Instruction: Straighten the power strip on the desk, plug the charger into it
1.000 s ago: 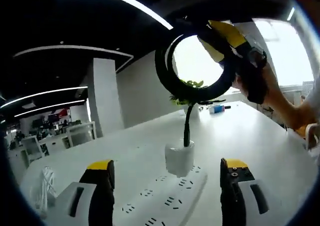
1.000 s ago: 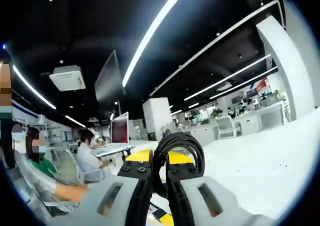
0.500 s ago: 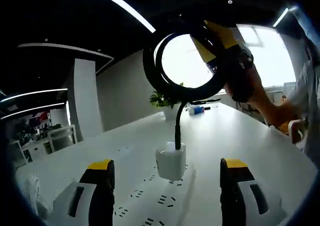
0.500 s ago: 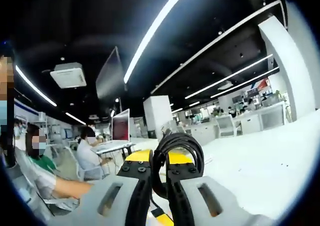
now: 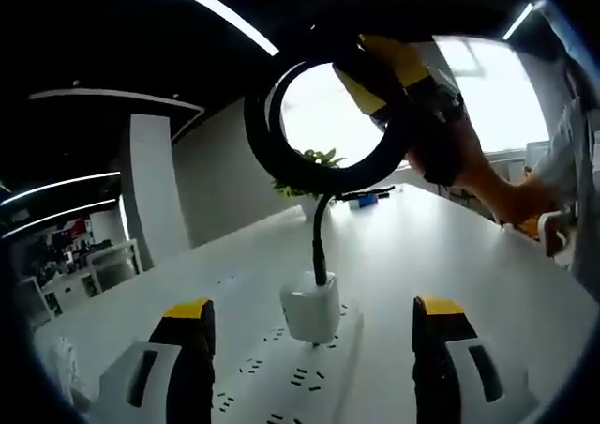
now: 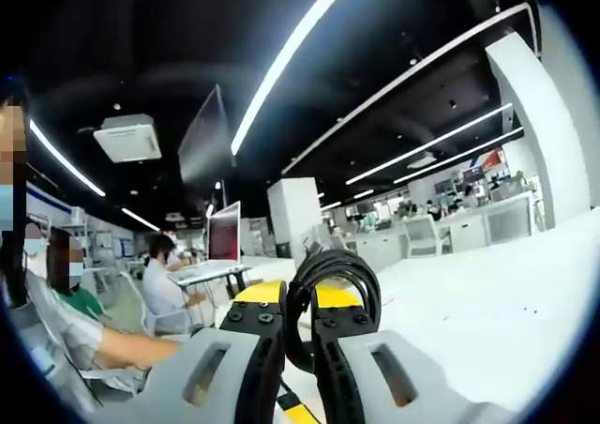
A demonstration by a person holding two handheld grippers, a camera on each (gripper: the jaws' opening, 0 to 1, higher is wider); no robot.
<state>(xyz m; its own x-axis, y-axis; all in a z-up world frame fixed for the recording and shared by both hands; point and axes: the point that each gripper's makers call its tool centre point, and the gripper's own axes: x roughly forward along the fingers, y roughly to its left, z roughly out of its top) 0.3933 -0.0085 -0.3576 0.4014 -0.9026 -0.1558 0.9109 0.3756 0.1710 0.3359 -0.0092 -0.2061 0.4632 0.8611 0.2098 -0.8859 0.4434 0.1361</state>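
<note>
Right gripper (image 6: pixel 298 323) pinched tight on the coiled black cable (image 5: pixel 314 119), lifted high above the desk (image 5: pixel 441 255) so the white charger (image 5: pixel 309 313) dangles plug-down over the power strip (image 5: pixel 300 382), apparently touching or just above its sockets, contact hard to confirm. Left gripper (image 5: pixel 314 325) spread wide, gripping nothing, low at the near end of the strip with one jaw either side, probably ready to steady it during the push-in.

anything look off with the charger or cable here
The charger stands on the power strip, whether fully seated is unclear. Oddly, its cable is held up in a coil by the right gripper, not lying on the desk.
</note>
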